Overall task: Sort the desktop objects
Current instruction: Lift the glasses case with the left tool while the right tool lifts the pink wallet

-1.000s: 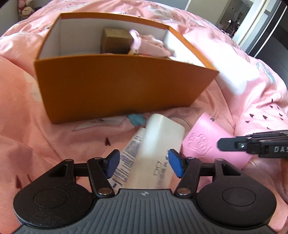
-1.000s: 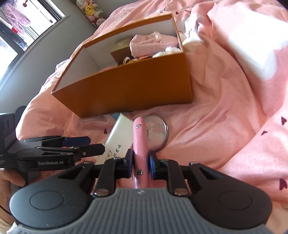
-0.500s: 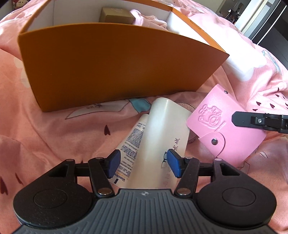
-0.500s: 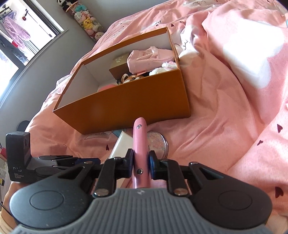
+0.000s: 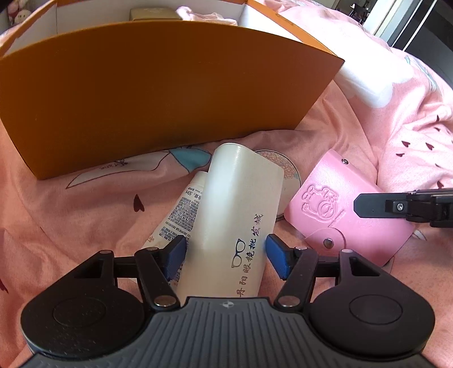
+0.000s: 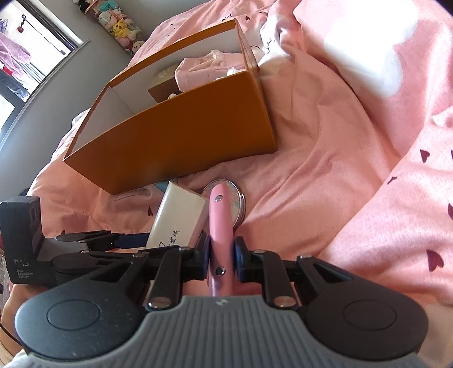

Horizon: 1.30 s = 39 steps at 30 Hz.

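A white glasses case (image 5: 240,203) lies on the pink duvet in front of the orange box (image 5: 170,93), on top of a printed tube (image 5: 181,209) and partly over a round compact (image 5: 286,169). My left gripper (image 5: 226,257) straddles the case's near end. Its jaws are opening, and the blue pads (image 5: 177,256) stand just off the case's sides. My right gripper (image 6: 221,254) is shut on a pink card holder (image 6: 220,215), held edge-up beside the case (image 6: 181,218). In the left wrist view the card holder (image 5: 339,209) shows flat-on, with a right finger (image 5: 368,205) across it.
The orange box (image 6: 184,136) holds a brown carton (image 6: 164,85) and pink cloth (image 6: 206,68); its left half shows bare white walls. Rumpled pink duvet (image 6: 339,169) rises to the right. Plush toys (image 6: 119,25) and a window stand far back left.
My left gripper has come down and forward over the glasses case and its jaws have widened. The right gripper keeps its hold on the card holder, nearly in place.
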Available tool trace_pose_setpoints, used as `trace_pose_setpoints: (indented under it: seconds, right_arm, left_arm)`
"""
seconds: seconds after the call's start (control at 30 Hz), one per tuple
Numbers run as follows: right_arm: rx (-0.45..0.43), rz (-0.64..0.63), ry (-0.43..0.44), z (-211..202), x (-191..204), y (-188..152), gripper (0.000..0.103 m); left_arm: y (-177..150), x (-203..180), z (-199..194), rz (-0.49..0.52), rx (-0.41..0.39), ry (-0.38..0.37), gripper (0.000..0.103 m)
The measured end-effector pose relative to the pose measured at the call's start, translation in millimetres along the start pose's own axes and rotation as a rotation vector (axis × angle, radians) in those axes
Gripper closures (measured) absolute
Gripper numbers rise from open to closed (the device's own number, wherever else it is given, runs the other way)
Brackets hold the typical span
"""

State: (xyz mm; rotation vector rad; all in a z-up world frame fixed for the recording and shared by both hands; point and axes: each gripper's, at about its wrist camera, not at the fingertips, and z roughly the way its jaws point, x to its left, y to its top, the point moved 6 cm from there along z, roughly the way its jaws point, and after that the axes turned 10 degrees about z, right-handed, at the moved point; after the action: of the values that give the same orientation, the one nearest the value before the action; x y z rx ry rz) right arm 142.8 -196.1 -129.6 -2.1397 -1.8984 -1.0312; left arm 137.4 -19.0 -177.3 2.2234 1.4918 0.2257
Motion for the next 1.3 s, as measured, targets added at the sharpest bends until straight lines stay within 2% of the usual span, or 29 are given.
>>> trace_pose_setpoints:
  seconds: [0.13, 0.27, 0.47, 0.5, 0.57, 0.63, 0.73, 0.9, 1.1, 1.2, 1.3]
  right_arm:
    - [-0.010, -0.002, 0.003, -4.4, 0.6, -2.6, 0.083]
    - [-0.005, 0.010, -0.006, -1.5, -3.2, -3.4, 0.083]
    - [-0.008, 0.018, -0.009, -2.6, -5.3, -4.7, 0.083]
    - [-0.009, 0.022, -0.011, -3.4, -5.9, -5.1, 0.083]
    - [-0.012, 0.030, -0.018, -5.3, -7.3, -6.4, 0.083]
    - [-0.019, 0.035, -0.033, -7.9, -8.4, -7.2, 0.084]
    - [-0.034, 0.029, -0.053, -11.5, -8.7, -8.7, 0.084]
    - [-0.029, 0.023, -0.059, -9.4, -9.4, -9.2, 0.083]
    - [-0.007, 0.004, -0.065, -6.6, -8.4, -7.3, 0.082]
    - [0.017, -0.066, -0.087, -6.6, -3.9, -5.2, 0.077]
    - [0.041, -0.164, -0.107, -5.2, 2.7, -3.7, 0.077]
  left_arm:
    - [-0.1, -5.9, -7.5, 0.026, -0.005, 0.024, 0.041]
    - [0.9, -4.9, -16.8, 0.003, -0.020, -0.029, 0.053]
    - [3.3, -17.7, -26.6, 0.045, -0.024, -0.061, 0.060]
    - [3.1, -22.2, -28.3, 0.053, -0.026, -0.080, 0.060]
    - [-2.3, -16.9, -32.4, 0.062, -0.013, -0.153, 0.067]
    - [-5.2, -24.2, -29.7, 0.094, 0.010, -0.202, 0.068]
    - [-6.4, -33.7, -22.7, 0.155, 0.029, -0.169, 0.068]
    - [-3.9, -37.5, -16.5, 0.153, 0.012, -0.130, 0.067]
    - [-3.4, -44.7, -8.4, 0.196, 0.030, -0.057, 0.067]
    - [-3.5, -43.9, -7.8, 0.196, 0.033, -0.047, 0.068]
    - [-4.0, -38.3, -9.2, 0.163, 0.029, -0.053, 0.068]
